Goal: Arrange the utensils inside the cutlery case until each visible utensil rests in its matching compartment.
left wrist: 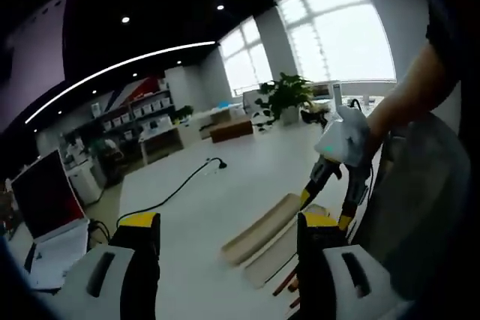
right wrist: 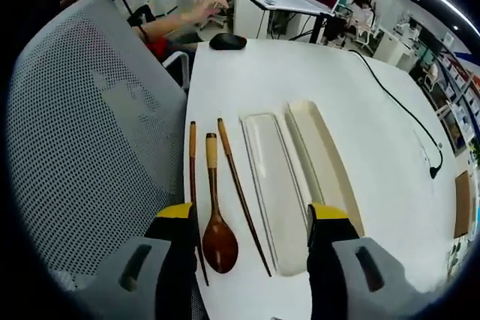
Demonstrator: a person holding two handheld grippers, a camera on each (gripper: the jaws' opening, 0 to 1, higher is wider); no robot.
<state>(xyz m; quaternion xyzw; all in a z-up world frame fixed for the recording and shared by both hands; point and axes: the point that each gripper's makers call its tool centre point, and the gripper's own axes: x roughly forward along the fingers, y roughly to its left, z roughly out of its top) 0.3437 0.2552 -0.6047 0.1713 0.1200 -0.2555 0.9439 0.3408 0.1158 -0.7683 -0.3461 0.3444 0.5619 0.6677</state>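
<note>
The spoon (right wrist: 218,222) lies between two chopsticks (right wrist: 241,193) on the table (right wrist: 360,80), left of the open case (right wrist: 274,189) and its lid (right wrist: 322,157), within reach of the right tongs (right wrist: 251,241), which hover open and empty above them; the left tongs (left wrist: 225,241) are likewise open and empty.

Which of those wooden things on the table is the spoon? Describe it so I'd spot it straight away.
On the white table, left of the two cream trays, three wooden utensils lie side by side. The spoon is the middle one, between two thin chopsticks; it alone ends in a broad oval bowl and has a pale handle tip.
</note>
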